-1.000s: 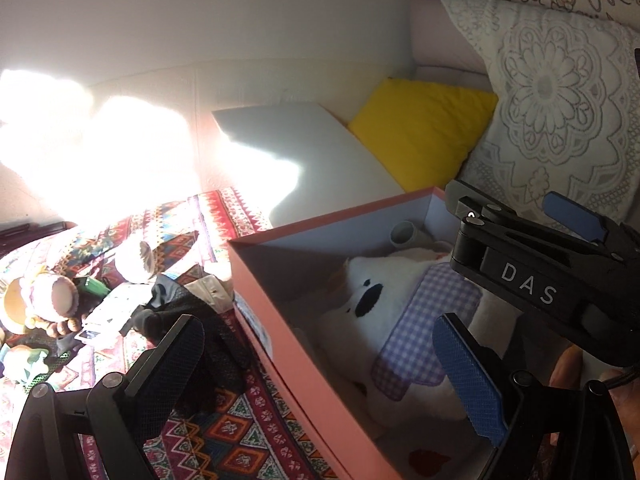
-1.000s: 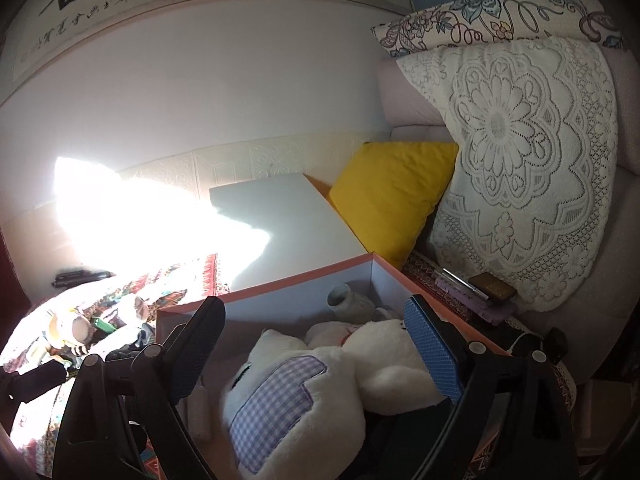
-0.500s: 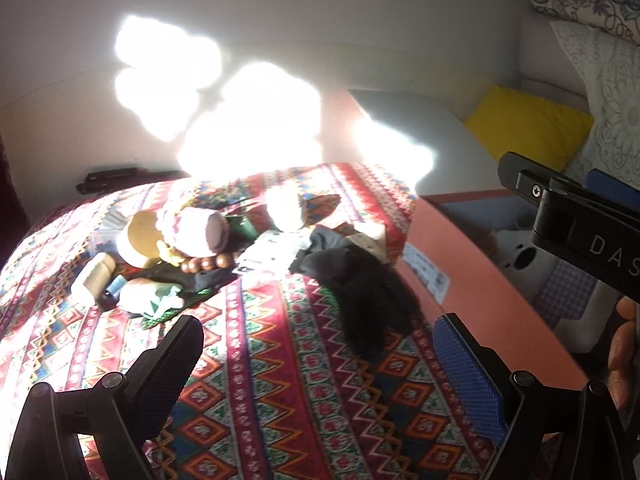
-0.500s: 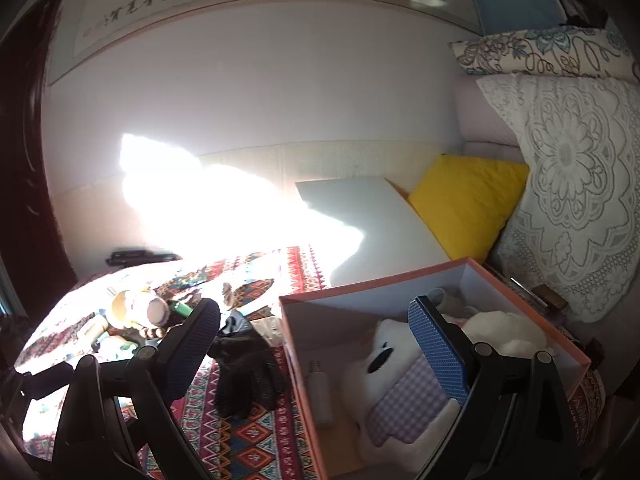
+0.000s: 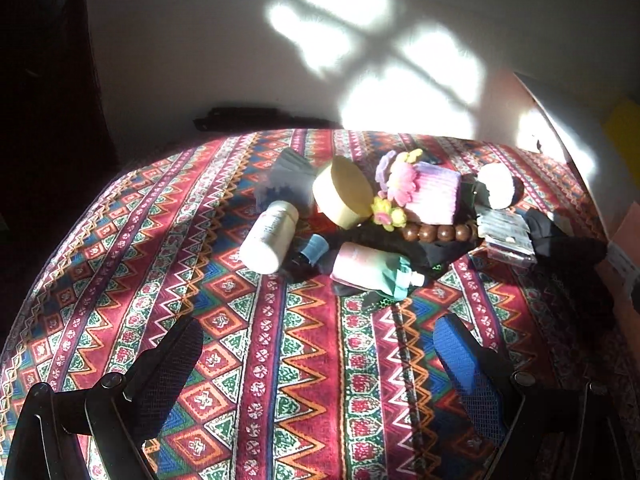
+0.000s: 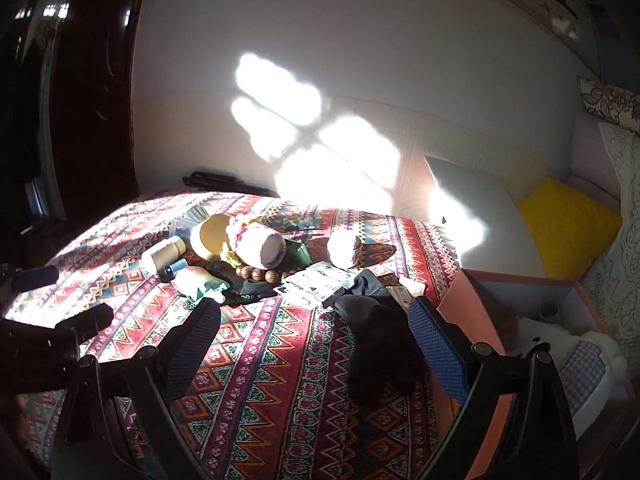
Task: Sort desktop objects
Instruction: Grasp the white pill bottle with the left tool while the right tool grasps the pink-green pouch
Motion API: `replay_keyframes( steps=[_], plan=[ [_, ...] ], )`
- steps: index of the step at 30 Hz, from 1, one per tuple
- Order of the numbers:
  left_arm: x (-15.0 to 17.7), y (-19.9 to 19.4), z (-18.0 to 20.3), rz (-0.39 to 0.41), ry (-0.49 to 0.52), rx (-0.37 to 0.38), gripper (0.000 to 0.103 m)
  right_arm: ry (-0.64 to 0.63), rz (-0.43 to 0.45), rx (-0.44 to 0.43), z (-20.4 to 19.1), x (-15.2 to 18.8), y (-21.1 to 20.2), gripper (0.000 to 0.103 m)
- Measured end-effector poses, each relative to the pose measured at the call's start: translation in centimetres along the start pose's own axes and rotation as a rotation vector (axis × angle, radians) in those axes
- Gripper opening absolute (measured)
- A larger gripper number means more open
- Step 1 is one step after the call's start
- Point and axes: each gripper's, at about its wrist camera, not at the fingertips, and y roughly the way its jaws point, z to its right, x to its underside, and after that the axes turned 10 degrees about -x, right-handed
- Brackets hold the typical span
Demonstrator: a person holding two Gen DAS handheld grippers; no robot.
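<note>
We see a cloth striped in red, blue, green and orange zigzags and diamonds. On it lie a white bottle, a yellow tin, brown beads and a black glove. The box is salmon-orange, the cushion yellow.

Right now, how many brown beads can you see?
4 clear in the left view, in one row: in front of the pink knit thing, right of the yellow tub. More beads may hide under the black cloth.
</note>
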Motion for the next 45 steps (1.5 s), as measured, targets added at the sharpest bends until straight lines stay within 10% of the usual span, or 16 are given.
replay_keyframes(
  steps=[19,23,28,45],
  plan=[
    [-5.4,20.3,-0.8,-0.170,-0.052,0.120,0.079,-0.321,-0.270,-0.413,-10.0,-0.6,23.3,0.070],
    [-5.7,21.2,0.1,-0.169,-0.016,0.061,0.043,-0.310,-0.324,-0.397,-9.8,0.0,27.3,0.048],
    [-4.4,19.3,-0.4,-0.188,-0.049,0.039,0.043,-0.228,-0.268,-0.410,-7.5,-0.9,24.4,0.015],
    [5.3,-3.0,-2.3,-0.091,-0.089,0.035,0.043,-0.062,-0.192,-0.484,-5.4,2.0,3.3,0.014]
  ],
)
